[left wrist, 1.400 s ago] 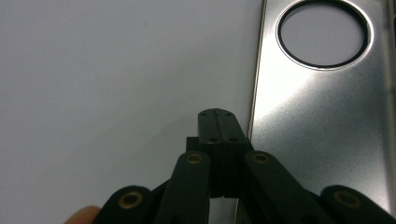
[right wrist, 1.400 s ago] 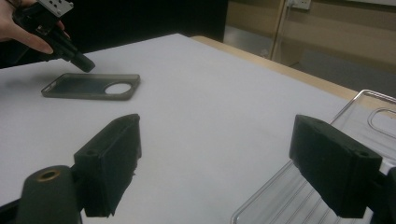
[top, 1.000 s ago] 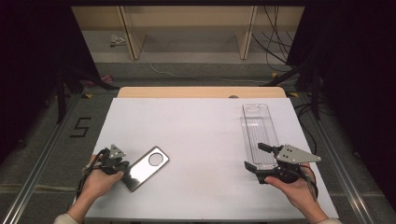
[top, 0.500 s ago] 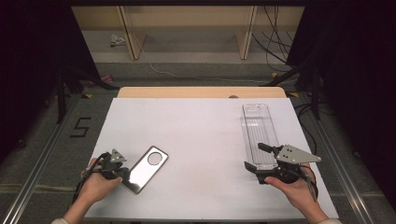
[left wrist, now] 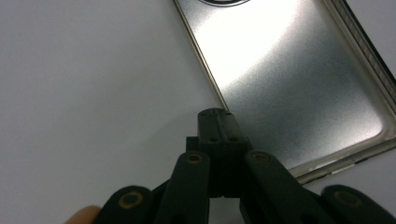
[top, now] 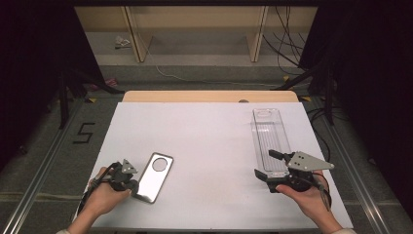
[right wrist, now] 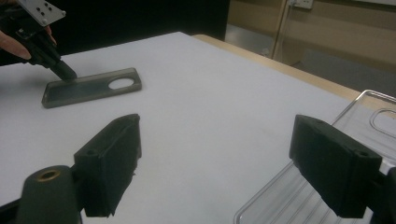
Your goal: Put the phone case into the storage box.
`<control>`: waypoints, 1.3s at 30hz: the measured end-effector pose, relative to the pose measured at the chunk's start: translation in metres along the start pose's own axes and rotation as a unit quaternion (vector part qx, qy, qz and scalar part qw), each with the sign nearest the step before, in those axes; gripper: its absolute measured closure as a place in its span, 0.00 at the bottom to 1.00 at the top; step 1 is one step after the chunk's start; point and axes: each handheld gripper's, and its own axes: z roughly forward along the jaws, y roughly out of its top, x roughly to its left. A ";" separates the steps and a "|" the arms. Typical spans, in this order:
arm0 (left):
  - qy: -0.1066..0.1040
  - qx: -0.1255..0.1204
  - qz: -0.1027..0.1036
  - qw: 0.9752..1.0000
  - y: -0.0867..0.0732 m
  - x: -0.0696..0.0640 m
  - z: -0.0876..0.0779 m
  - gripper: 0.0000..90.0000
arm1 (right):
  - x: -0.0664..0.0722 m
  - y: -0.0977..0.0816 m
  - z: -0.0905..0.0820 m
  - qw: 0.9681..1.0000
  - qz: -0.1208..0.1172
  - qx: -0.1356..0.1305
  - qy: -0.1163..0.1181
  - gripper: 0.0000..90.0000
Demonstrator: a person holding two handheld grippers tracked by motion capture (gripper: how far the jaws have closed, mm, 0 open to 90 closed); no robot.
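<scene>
High view: metal lid (top: 154, 176) flat on white table (top: 209, 146), about 7 o'clock; long axis runs 1 to 7 o'clock, round hole at far end. Clear tray (top: 269, 139) at 4 o'clock, uncovered; joining looks undone.

Left gripper view: left gripper (left wrist: 218, 122) clenched, tips on lid's near edge.

Right gripper view: right gripper (right wrist: 233, 161) released, astride tray's end.

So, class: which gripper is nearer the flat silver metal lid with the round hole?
Left. The left gripper touches the flat silver metal lid at its edge; the right gripper sits across the table by the clear plastic tray.
</scene>
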 end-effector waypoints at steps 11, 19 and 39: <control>-0.013 0.003 0.015 1.000 0.001 -0.008 -0.001 1.00 | 0.000 0.000 0.000 1.000 0.001 0.000 0.001 0.20; -0.017 0.003 0.016 1.000 0.001 -0.008 -0.001 1.00 | 0.000 0.000 0.000 1.000 0.000 0.000 0.001 0.20; -0.003 -0.057 0.021 0.998 -0.001 0.004 -0.016 0.81 | 0.000 0.000 0.001 1.000 0.000 -0.002 0.003 0.20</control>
